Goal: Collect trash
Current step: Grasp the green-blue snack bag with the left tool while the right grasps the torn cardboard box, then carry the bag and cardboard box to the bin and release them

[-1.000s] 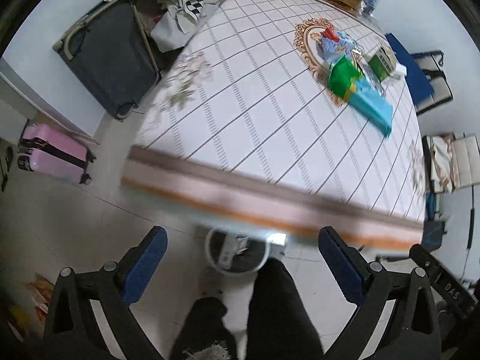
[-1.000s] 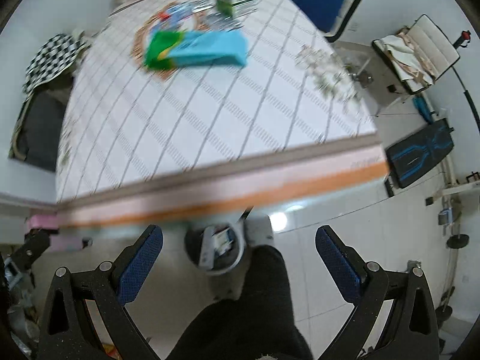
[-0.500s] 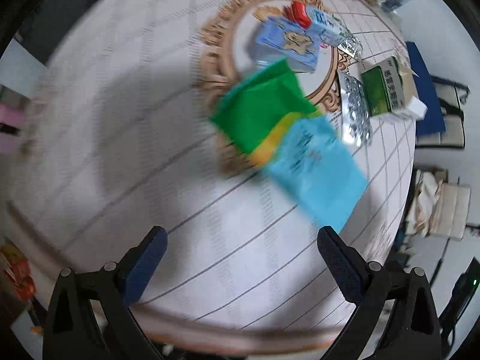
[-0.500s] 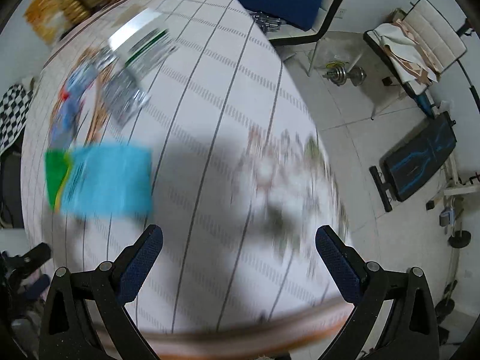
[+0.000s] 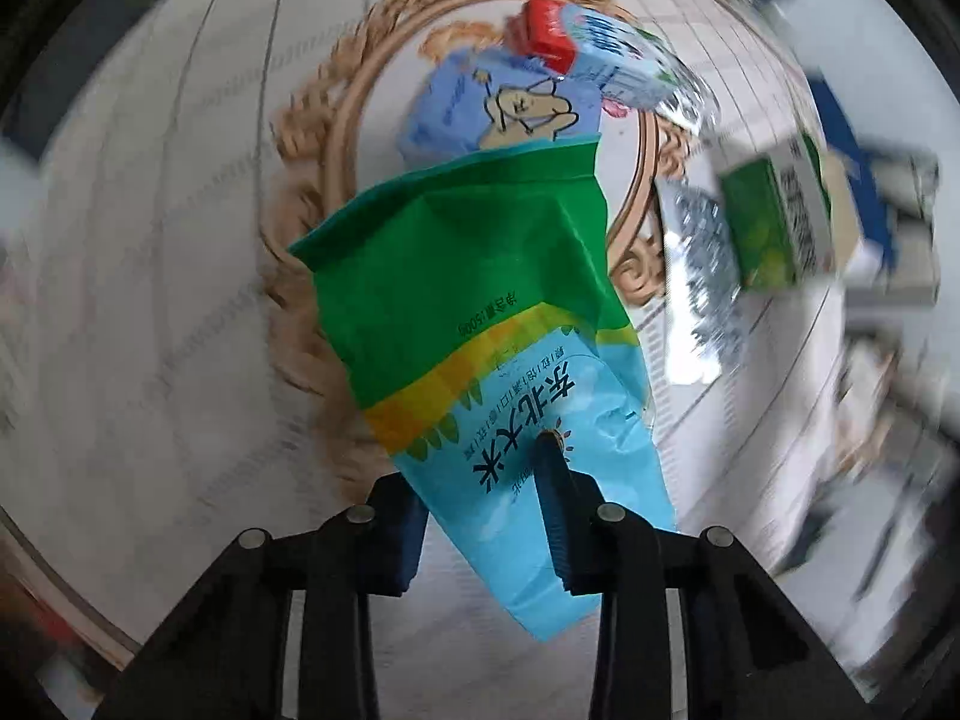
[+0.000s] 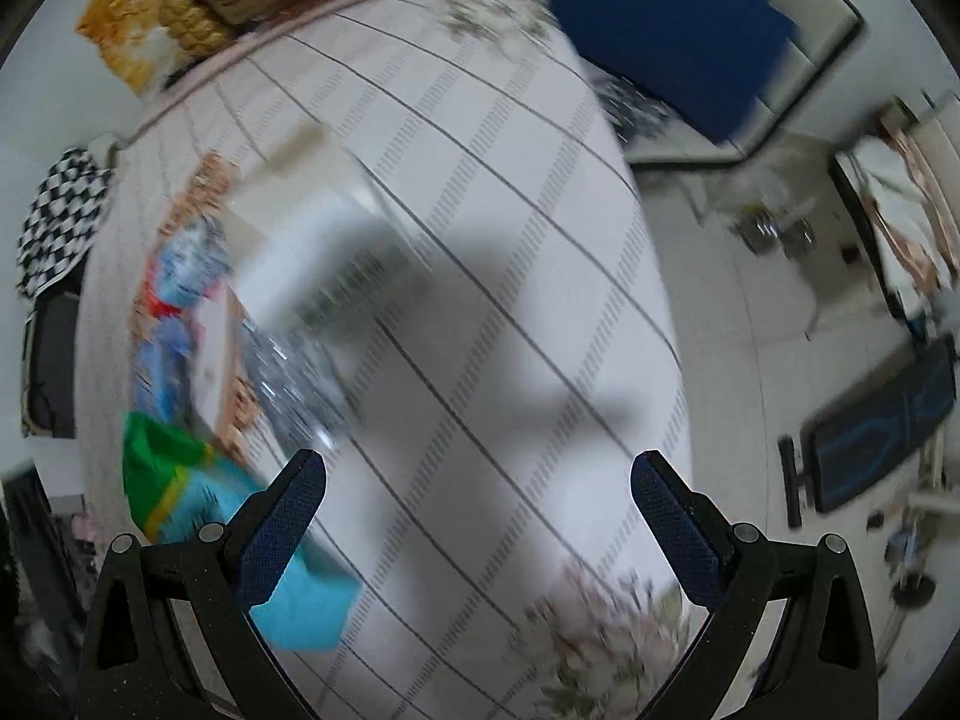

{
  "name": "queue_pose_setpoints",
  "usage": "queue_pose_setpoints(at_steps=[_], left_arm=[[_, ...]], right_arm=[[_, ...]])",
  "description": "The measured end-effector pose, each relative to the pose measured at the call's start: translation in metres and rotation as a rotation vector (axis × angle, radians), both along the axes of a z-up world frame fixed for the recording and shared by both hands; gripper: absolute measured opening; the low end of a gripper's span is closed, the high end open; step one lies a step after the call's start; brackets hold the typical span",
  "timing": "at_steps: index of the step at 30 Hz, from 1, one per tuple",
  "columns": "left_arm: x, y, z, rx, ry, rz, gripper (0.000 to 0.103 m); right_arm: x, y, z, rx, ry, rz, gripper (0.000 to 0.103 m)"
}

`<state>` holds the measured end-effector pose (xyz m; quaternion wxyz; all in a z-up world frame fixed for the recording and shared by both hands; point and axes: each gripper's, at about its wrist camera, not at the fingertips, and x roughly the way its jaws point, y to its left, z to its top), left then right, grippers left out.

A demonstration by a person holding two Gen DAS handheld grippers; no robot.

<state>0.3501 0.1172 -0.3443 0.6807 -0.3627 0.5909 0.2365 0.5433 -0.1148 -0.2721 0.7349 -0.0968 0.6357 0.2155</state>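
Left gripper [image 5: 483, 510], wide a second ago, now closing on rice bag [image 5: 480, 324]; pickup beginning. Right gripper [image 6: 480, 534] hanging fully open, holding nothing.

A grid-patterned tablecloth [image 6: 480, 276] covers the table; beyond, pale floor [image 6: 750, 324] and, seemingly, a blue-backed chair [image 6: 672, 30].

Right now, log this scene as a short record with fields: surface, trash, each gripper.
surface: table with a grid-patterned cloth
trash: green and blue rice bag; light blue packet; red-capped carton; green box; foil blister sheets
left gripper: jaws closing, the rice bag's blue end between them
right gripper: open, nothing between the jaws, above bare cloth
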Motion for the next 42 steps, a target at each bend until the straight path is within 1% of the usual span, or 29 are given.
queue_pose_setpoints(at_steps=[1,2,3,4,6,8,9,11,12,13,15,16,17,19,22,24,25,27,29,31,32,34,35,39,40,41,42], left_arm=[[-0.004,0.003,0.004,0.051,0.023,-0.052,0.030],[-0.010,0.010,0.007,0.082,0.038,-0.089,0.030],[-0.015,0.017,0.008,0.079,0.039,-0.081,0.031],[-0.023,0.028,0.007,0.058,0.043,-0.045,0.035],[-0.034,0.044,0.000,-0.001,0.042,0.029,0.035],[-0.043,0.053,-0.008,-0.063,0.024,0.109,0.037],[-0.050,0.057,-0.013,-0.095,0.009,0.160,0.041],[-0.059,0.060,-0.016,-0.107,-0.015,0.237,0.041],[-0.061,0.060,-0.015,-0.102,-0.022,0.244,0.037],[-0.061,0.060,-0.012,-0.086,-0.019,0.239,0.036],[-0.058,0.054,-0.001,-0.020,-0.011,0.182,0.029],[-0.057,0.051,0.006,0.012,-0.008,0.152,0.024],[-0.057,0.050,0.011,0.032,-0.007,0.132,0.021],[-0.054,0.048,0.024,0.072,-0.003,0.102,0.015],[-0.058,0.047,0.041,0.131,-0.001,0.061,0.010],[-0.064,0.043,0.055,0.167,-0.009,0.040,0.009],[-0.059,0.038,0.060,0.180,-0.009,0.032,0.009],[-0.066,0.035,0.074,0.208,-0.019,0.017,0.009],[-0.066,0.019,0.087,0.247,-0.027,-0.007,0.009],[-0.071,0.014,0.096,0.272,-0.039,-0.022,0.009],[-0.074,0.010,0.101,0.296,-0.044,-0.036,0.009],[-0.083,0.004,0.109,0.315,-0.059,-0.055,0.008],[-0.093,-0.001,0.117,0.330,-0.066,-0.065,0.008],[-0.137,-0.022,0.138,0.365,-0.107,-0.120,0.008],[-0.145,-0.025,0.140,0.369,-0.114,-0.136,0.008],[-0.163,-0.032,0.143,0.370,-0.129,-0.154,0.008],[-0.174,-0.035,0.145,0.367,-0.139,-0.168,0.008]], right_arm=[[0.007,0.013,0.005,0.009,-0.014,0.026,0.103],[0.012,0.025,0.008,0.015,-0.027,0.048,0.103],[0.015,0.036,0.011,0.022,-0.036,0.068,0.103],[0.021,0.050,0.013,0.025,-0.049,0.093,0.103],[0.031,0.075,0.011,0.010,-0.060,0.131,0.103],[0.038,0.097,0.004,-0.010,-0.059,0.163,0.103],[0.042,0.110,-0.002,-0.032,-0.060,0.183,0.103],[0.046,0.126,-0.014,-0.072,-0.061,0.206,0.103],[0.049,0.134,-0.022,-0.092,-0.054,0.221,0.103],[0.049,0.141,-0.030,-0.122,-0.050,0.232,0.103],[0.045,0.145,-0.037,-0.145,-0.063,0.243,0.101],[0.043,0.143,-0.037,-0.147,-0.074,0.248,0.088],[0.040,0.142,-0.035,-0.143,-0.093,0.254,0.082],[0.034,0.137,-0.030,-0.142,-0.106,0.247,0.075],[0.025,0.123,-0.021,-0.108,-0.090,0.217,0.072],[0.016,0.111,-0.012,-0.082,-0.085,0.201,0.071],[0.011,0.105,-0.007,-0.071,-0.085,0.191,0.071],[-0.004,0.089,0.005,-0.041,-0.086,0.174,0.071],[-0.021,0.073,0.015,-0.017,-0.088,0.157,0.071],[-0.041,0.060,0.024,0.009,-0.083,0.142,0.071],[-0.054,0.054,0.029,0.019,-0.081,0.138,0.070],[-0.083,0.042,0.037,0.036,-0.082,0.135,0.070],[-0.093,0.039,0.039,0.041,-0.081,0.136,0.070],[-0.165,0.016,0.052,0.079,-0.083,0.129,0.070],[-0.181,0.010,0.054,0.089,-0.081,0.124,0.070],[-0.198,0.006,0.056,0.098,-0.082,0.119,0.070],[-0.224,-0.002,0.059,0.109,-0.082,0.110,0.070]])
